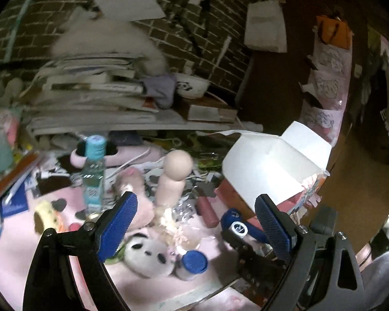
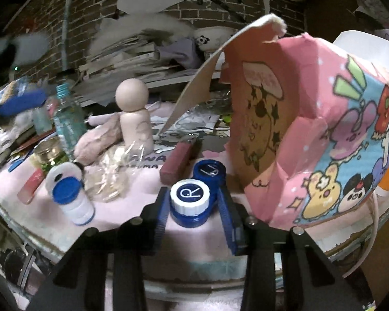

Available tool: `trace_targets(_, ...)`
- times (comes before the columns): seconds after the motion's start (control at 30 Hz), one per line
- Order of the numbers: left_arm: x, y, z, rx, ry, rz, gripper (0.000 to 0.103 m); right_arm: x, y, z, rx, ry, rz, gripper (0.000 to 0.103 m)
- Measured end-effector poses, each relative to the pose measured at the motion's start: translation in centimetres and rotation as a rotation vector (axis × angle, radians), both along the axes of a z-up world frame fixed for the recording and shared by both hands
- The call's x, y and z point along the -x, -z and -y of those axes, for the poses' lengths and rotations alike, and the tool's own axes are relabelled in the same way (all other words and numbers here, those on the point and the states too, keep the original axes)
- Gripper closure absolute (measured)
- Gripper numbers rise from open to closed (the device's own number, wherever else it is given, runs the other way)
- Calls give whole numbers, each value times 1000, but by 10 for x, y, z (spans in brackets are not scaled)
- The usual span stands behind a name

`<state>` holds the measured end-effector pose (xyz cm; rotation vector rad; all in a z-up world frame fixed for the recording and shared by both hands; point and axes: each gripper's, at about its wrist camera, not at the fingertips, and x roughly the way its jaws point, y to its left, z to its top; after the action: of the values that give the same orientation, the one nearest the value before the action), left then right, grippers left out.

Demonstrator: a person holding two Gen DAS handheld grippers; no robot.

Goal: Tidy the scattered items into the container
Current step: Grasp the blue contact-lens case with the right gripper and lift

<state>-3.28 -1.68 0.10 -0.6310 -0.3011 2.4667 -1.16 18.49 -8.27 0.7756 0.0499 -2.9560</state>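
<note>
Here the right gripper [image 2: 194,212] is seen clenched around a blue lens case [image 2: 194,194], its two blue pads pressed against the sides of the white "R" cap; the blue "L" cap lies just beyond, toward a pink box [image 2: 306,140]. The case rests on a pink cloth [image 2: 132,207], close beside the box, whose flap stands open. In the left view the same case [image 1: 237,226] and the right gripper's black frame are seen at the lower right, in front of the box's white inside [image 1: 272,160].

The left gripper [image 1: 194,223] is held wide apart above the cloth with nothing between its pads. Below it lie a panda plush [image 1: 147,254] and a small white bottle [image 1: 192,264] with a blue lid. Farther back a wooden peg doll [image 1: 173,178] stands upright on crinkled cellophane, with a clear bottle [image 1: 93,171] to its left and a red tube [image 1: 207,212] to its right. Stacked books [image 1: 90,98] are piled against a brick wall behind.
</note>
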Motion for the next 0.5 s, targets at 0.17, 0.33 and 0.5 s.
trace_targets(0.17, -6, 3, 8, -9, -17, -2, 12, -2, 3, 0, -1, 3, -23, 70)
trace_targets(0.33, -7, 5, 9, -12, -19, 2, 12, -18, 2, -5, 4, -21, -42, 73)
trace_targets(0.5, -9, 5, 10, -15, -19, 1, 12, -27, 1, -3, -18, -20, -36, 73)
